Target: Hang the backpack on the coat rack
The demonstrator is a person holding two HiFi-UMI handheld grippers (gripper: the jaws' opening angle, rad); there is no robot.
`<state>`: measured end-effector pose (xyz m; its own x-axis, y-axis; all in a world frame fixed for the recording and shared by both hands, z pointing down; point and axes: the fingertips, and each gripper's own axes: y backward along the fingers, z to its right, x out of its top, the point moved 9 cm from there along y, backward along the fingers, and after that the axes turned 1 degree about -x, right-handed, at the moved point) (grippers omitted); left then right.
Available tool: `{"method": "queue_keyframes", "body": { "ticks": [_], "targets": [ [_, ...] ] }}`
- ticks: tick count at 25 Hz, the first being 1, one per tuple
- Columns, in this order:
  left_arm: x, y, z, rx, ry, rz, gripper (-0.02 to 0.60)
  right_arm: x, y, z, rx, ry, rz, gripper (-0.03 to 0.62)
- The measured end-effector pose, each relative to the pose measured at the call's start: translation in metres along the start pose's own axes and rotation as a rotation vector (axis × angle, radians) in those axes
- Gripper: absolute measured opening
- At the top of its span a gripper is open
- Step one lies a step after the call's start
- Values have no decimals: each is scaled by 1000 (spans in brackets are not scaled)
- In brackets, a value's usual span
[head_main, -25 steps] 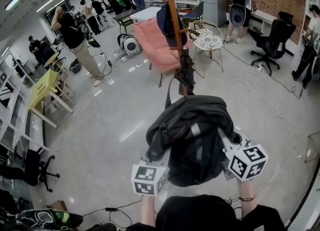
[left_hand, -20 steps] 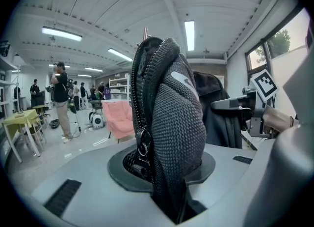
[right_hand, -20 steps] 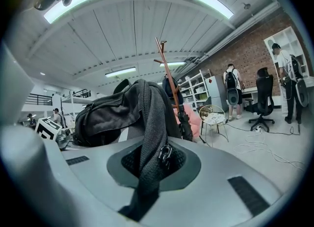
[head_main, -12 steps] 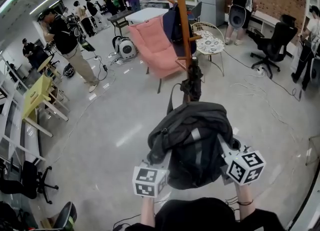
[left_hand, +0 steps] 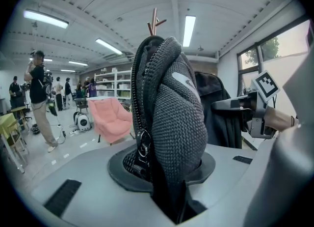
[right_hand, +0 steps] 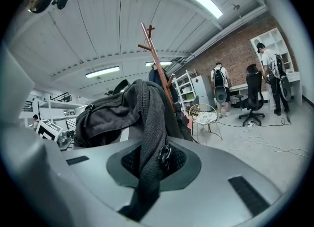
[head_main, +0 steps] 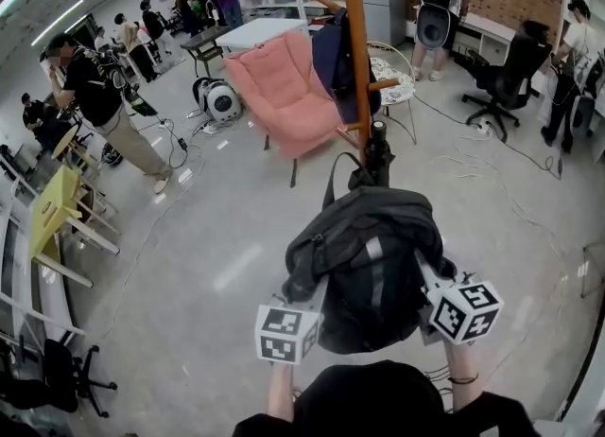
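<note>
The backpack [head_main: 369, 265] is held between the two grippers, with the left gripper [head_main: 312, 305] at its left edge and the right gripper [head_main: 423, 284] at its right. The coat rack [head_main: 357, 66] is seen straight ahead, just beyond the backpack. An armchair [head_main: 279, 95] is set left of the rack and a round table [head_main: 395, 85] right of it — an office chair [head_main: 510, 71] is placed farther right, well apart.

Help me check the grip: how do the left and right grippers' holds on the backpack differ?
The left gripper clamps a thick padded mesh fold of the backpack; the right gripper a thinner, flatter strip. So the left jaws stand wider apart. Both are shut on it.
</note>
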<state>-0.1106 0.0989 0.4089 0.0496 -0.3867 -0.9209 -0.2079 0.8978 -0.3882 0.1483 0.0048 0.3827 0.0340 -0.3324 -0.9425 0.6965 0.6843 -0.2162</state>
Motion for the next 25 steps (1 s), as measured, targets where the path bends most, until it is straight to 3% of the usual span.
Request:
{"method": "queue_keyframes", "body": {
  "ticks": [13,19,25],
  "targets": [
    [-3,-52,-39,-67,-45,-1,130,-14,-44,14,-73,-22,36,31],
    [34,-87,-60,-82,-32,-33,130,20,-80,32,-87,-44,5,31],
    [39,-115,-82,-116,-22,-58,130,24,-106,39,-115,-62,-18,31]
  ]
}}
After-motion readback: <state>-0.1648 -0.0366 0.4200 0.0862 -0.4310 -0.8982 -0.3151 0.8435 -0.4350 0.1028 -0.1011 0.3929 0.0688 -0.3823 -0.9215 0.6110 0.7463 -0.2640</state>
